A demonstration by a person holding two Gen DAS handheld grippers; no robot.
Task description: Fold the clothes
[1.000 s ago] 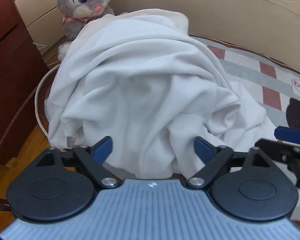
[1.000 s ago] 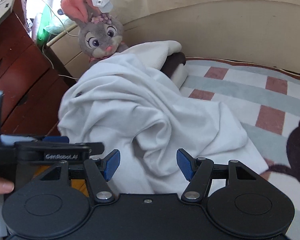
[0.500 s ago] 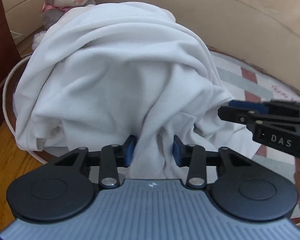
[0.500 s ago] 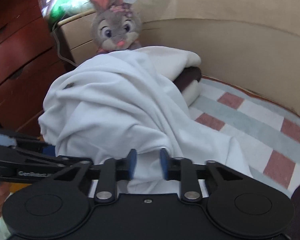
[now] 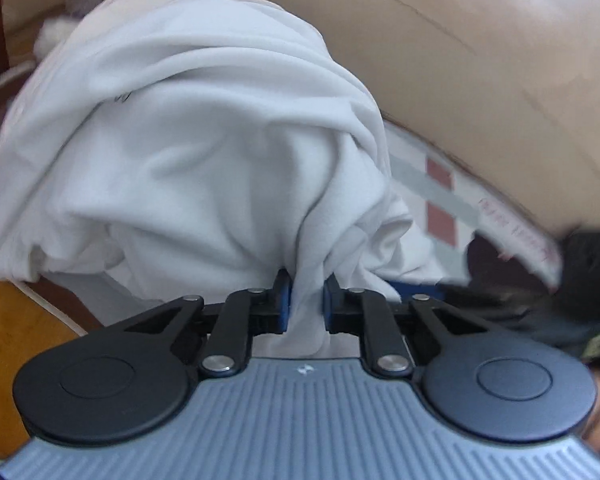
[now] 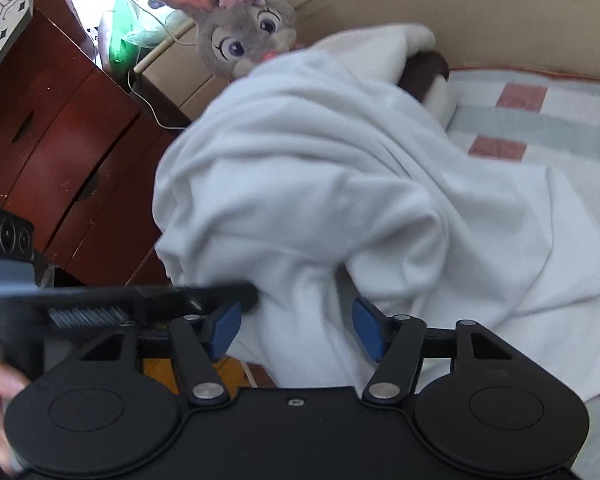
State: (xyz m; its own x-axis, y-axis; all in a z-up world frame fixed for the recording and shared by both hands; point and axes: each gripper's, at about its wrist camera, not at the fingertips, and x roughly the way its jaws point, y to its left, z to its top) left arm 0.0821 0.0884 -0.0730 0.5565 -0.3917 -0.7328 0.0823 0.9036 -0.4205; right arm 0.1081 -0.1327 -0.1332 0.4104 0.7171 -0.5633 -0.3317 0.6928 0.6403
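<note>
A crumpled white garment [image 5: 200, 140] lies heaped at the corner of the bed, draped over a folded pile. My left gripper [image 5: 304, 292] has its jaws closing on a bunched fold at the garment's near edge, and its blue pads [image 5: 283, 300] press the cloth from both sides. In the right wrist view the same garment [image 6: 320, 184] fills the middle. My right gripper [image 6: 296, 320] has its jaws opening wide. Loose cloth hangs between its pads [image 6: 366, 328], which do not touch it. The left tool's black body [image 6: 120, 296] crosses just left of it.
A grey plush rabbit [image 6: 244, 36] sits behind the heap against the beige headboard [image 5: 460, 60]. Folded brown and cream clothes [image 6: 424, 72] show under the garment. Dark wooden drawers [image 6: 52, 140] stand left, over wood floor [image 5: 12, 320]. The checked bedspread [image 6: 540, 132] stretches right.
The left jaws went from wide open to pinching a fold of the garment. The right jaws closed halfway, then spread wide again. Both tools came nearer and lower over the heap.
</note>
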